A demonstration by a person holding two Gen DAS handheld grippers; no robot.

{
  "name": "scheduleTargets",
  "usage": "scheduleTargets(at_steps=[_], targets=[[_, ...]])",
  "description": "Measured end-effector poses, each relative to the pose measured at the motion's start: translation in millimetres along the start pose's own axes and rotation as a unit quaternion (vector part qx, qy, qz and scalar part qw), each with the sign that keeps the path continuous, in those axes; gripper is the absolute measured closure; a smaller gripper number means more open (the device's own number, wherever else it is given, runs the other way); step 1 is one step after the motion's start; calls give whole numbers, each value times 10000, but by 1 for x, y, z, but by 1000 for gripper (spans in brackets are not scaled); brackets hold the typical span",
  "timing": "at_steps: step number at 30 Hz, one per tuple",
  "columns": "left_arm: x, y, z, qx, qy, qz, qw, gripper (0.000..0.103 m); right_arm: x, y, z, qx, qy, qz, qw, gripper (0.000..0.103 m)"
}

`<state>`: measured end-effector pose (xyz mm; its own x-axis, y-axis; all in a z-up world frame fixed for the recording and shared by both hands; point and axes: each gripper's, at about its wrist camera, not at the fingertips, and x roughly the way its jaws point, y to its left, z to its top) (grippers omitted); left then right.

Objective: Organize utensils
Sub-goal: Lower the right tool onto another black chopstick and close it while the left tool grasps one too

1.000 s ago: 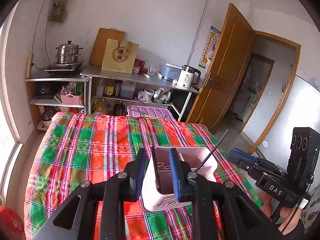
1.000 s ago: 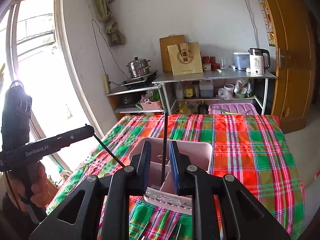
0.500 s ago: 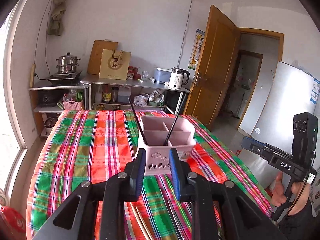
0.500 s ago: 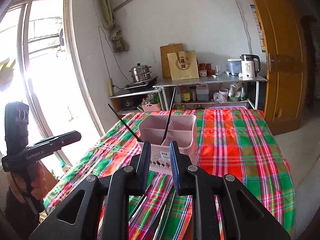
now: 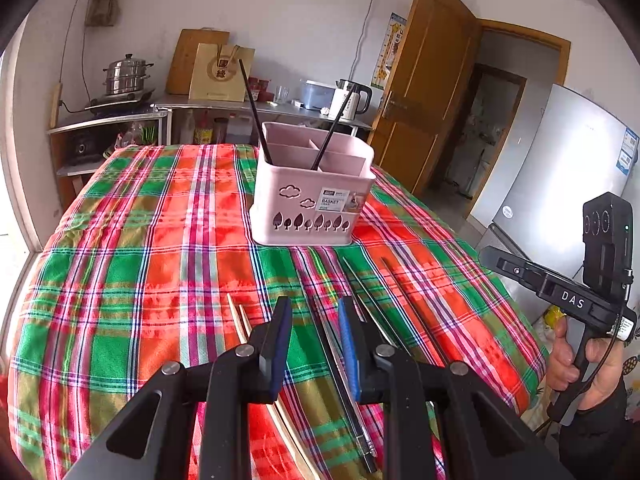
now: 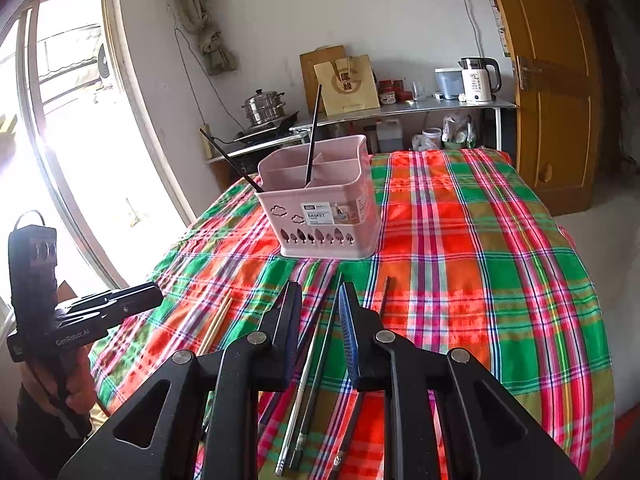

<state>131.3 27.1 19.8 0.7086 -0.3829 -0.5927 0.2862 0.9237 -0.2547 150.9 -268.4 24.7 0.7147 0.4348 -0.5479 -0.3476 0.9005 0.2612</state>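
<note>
A pink utensil basket (image 5: 314,196) with inner dividers stands upright on the plaid tablecloth (image 5: 160,240) of the counter. Two black chopsticks (image 5: 254,108) lean out of its compartments, one to the basket's left end, one toward its right. Just in front of the basket, loose utensils lie flat on the cloth: a pale wooden pair of chopsticks (image 6: 216,322) to the basket's front left, and dark and metal chopsticks (image 6: 316,364) running back from the basket's front. The left claw (image 5: 314,320) hangs above these, its jaws a narrow gap apart and holding nothing. The right claw (image 6: 320,312) does likewise, over the metal sticks. Behind the basket, a shelf carries a kettle (image 6: 478,80) and steamer pot (image 5: 126,74).
</note>
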Motion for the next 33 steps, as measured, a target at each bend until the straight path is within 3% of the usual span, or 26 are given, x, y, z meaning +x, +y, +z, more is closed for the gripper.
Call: scheduleTargets(at_steps=[8, 19, 33], targets=[[44, -3, -4, 18, 548, 27, 9985, 80, 21, -7, -10, 14, 268, -105, 9996, 83], [115, 6, 7, -33, 1256, 162, 9919, 80, 79, -14, -19, -69, 991, -281, 9947, 83], [143, 11, 5, -75, 1501, 238, 9884, 80, 122, -6, -25, -268, 1487, -281, 9881, 83]])
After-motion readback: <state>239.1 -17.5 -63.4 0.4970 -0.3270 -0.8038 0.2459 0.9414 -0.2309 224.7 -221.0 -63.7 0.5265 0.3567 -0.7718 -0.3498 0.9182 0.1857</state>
